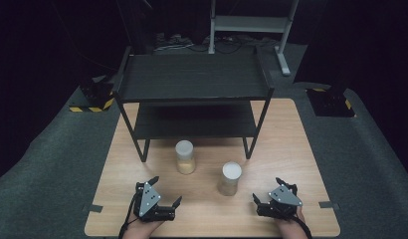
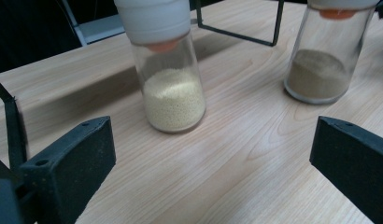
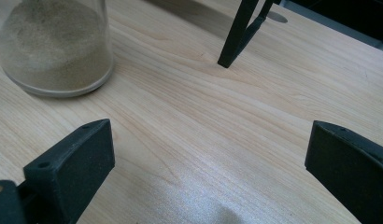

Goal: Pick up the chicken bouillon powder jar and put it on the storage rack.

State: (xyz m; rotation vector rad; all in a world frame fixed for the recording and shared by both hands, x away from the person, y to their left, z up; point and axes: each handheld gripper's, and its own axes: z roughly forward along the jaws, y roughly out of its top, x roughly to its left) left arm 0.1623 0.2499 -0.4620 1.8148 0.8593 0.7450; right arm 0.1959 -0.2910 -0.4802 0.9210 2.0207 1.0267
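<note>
Two clear jars with white lids stand on the wooden table [image 1: 291, 149]. The left jar [image 1: 185, 157] holds pale yellow grains [image 2: 173, 100]. The right jar [image 1: 231, 178] holds brownish powder [image 2: 318, 74], and its base appears at the top left of the right gripper view [image 3: 54, 42]. My left gripper [image 1: 166, 190] rests near the table's front edge, open and empty, pointing at the yellow jar a short way ahead [image 2: 213, 158]. My right gripper [image 1: 267, 189] sits to the right of the brown jar, open and empty [image 3: 208, 163].
A black two-tier shelf [image 1: 192, 77] stands at the back of the table, both tiers bare. One of its front legs [image 3: 236, 35] lands ahead of the right gripper. Grey carpet [image 1: 52, 164] surrounds the table.
</note>
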